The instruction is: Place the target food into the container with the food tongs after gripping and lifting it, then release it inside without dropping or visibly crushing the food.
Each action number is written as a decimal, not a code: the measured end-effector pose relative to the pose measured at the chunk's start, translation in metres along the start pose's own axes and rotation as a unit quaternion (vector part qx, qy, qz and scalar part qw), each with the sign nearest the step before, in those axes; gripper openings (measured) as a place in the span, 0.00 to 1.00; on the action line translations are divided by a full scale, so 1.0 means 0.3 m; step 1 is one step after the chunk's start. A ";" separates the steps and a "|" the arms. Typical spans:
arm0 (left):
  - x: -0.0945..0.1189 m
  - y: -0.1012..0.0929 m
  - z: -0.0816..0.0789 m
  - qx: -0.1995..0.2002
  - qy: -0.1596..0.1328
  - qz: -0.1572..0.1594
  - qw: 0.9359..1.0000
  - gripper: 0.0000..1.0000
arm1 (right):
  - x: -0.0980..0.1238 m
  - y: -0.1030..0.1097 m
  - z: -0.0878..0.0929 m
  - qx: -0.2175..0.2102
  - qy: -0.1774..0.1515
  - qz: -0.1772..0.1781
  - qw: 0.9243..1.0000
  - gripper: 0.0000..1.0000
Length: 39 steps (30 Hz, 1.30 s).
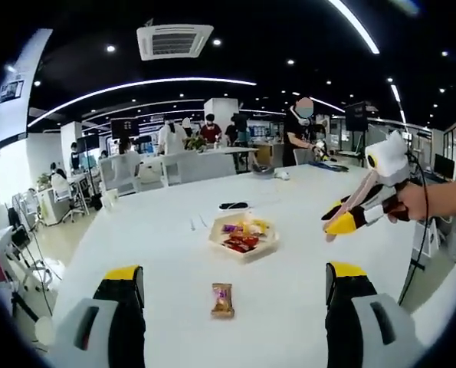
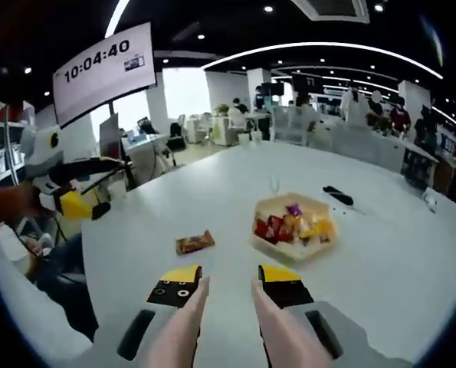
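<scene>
While the single loose snack packet [image 2: 195,243] lies flat on the white table [image 2: 381,261], apart from the container [image 2: 292,227] and between it and the near table edge, the step in hand is judged to be the approach for the pick-up. Right gripper [image 2: 230,282]: jaws part-closed on the food tongs [image 2: 226,326], whose two pale arms run forward between them with tips apart and holding nothing. Left gripper [image 1: 235,284]: jaws wide apart, empty, with the same packet [image 1: 222,300] lying on the table between them. To do it well, the tongs should come down straddling the packet across its narrow width, close only until it lifts flat, travel low over the container rim, then open inside. Count: one loose packet; one hexagonal container, already holding several wrapped snacks, number not countable; one pair of tongs; two grippers; one dark flat item [image 1: 233,205] beyond the container.
</scene>
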<state>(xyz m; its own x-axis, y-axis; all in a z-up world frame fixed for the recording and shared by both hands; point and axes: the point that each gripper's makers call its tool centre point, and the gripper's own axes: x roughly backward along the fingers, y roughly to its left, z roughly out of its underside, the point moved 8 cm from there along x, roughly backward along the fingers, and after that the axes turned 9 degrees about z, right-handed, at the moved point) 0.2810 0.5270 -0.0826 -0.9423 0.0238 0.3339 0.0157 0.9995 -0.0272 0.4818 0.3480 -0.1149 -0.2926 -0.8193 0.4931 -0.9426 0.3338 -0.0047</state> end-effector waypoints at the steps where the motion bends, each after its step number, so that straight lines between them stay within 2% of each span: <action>1: 0.002 0.006 0.003 -0.001 -0.002 0.003 1.000 0.99 | -0.014 0.013 -0.011 0.001 0.001 -0.001 1.000 0.29; 7: 0.033 0.036 0.027 0.000 -0.003 0.010 1.000 0.99 | -0.105 0.078 -0.061 0.012 0.006 -0.012 1.000 0.29; 12: 0.098 0.075 0.053 0.008 -0.005 0.005 1.000 0.99 | -0.213 0.134 -0.113 0.008 0.016 -0.024 1.000 0.29; 16: 0.124 0.102 0.066 0.012 -0.004 0.000 1.000 0.99 | -0.275 0.177 -0.127 0.011 0.027 -0.030 0.999 0.29; 18: 0.142 0.125 0.072 0.014 -0.005 -0.003 1.000 0.99 | -0.335 0.216 -0.122 0.021 0.041 -0.043 0.998 0.29; 22: 0.165 0.156 0.080 0.014 -0.004 -0.006 1.000 0.99 | -0.408 0.260 -0.123 0.042 0.054 -0.065 0.996 0.28; 25: 0.177 0.174 0.086 0.014 -0.003 -0.009 1.000 0.99 | -0.444 0.279 -0.121 0.069 0.053 -0.081 0.993 0.28; 29: 0.193 0.200 0.098 0.020 -0.002 -0.019 1.000 0.99 | -0.488 0.289 -0.114 0.082 0.064 -0.094 0.990 0.28; 35: 0.207 0.227 0.129 0.029 0.000 -0.033 0.999 0.99 | -0.528 0.291 -0.086 0.056 0.082 -0.086 0.991 0.29; 39: 0.214 0.225 0.141 0.034 0.002 -0.037 0.999 0.99 | -0.561 0.301 -0.055 0.034 0.105 -0.065 0.992 0.28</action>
<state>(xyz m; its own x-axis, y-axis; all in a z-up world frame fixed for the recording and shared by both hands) 0.2075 0.5953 -0.1030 -0.9388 -0.0491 0.3409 -0.0764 0.9948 -0.0671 0.4486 0.5236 -0.1840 -0.1348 -0.7351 0.6644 -0.9810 0.1933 0.0149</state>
